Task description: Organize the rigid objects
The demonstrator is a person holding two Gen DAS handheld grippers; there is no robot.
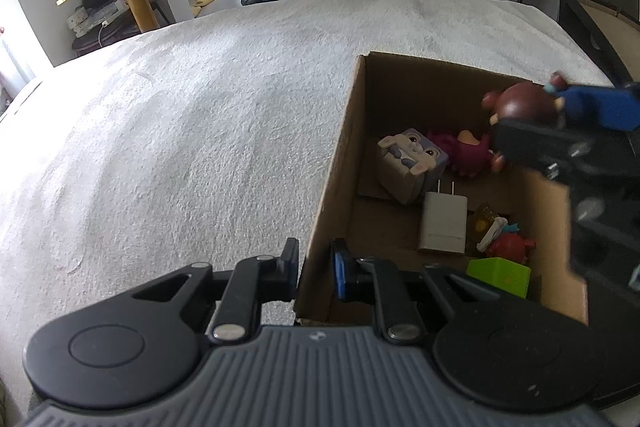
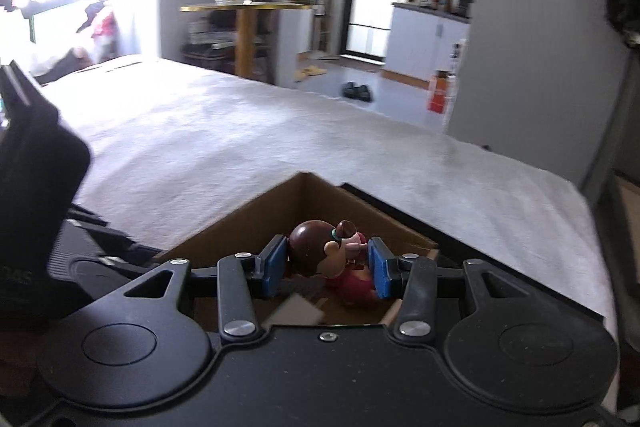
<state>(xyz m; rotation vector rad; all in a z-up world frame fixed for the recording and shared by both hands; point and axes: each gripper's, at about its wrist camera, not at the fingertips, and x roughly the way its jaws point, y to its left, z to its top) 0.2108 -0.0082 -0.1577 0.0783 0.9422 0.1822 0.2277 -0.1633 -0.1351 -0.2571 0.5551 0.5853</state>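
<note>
White textured bedspread (image 1: 180, 115), bedroom behind. Open cardboard box (image 1: 340, 163) sits on it. Left gripper (image 1: 316, 267) straddles the box's near wall, one finger outside, one inside, closed onto the cardboard. Right gripper (image 2: 326, 269) hangs over the box, pads pressed on either side of a brown-haired doll (image 2: 320, 253), held above the contents. In the box: grey rabbit cube (image 1: 412, 163), white charger (image 1: 442, 223), green block (image 1: 500, 275), small red toy (image 1: 510, 247).
</note>
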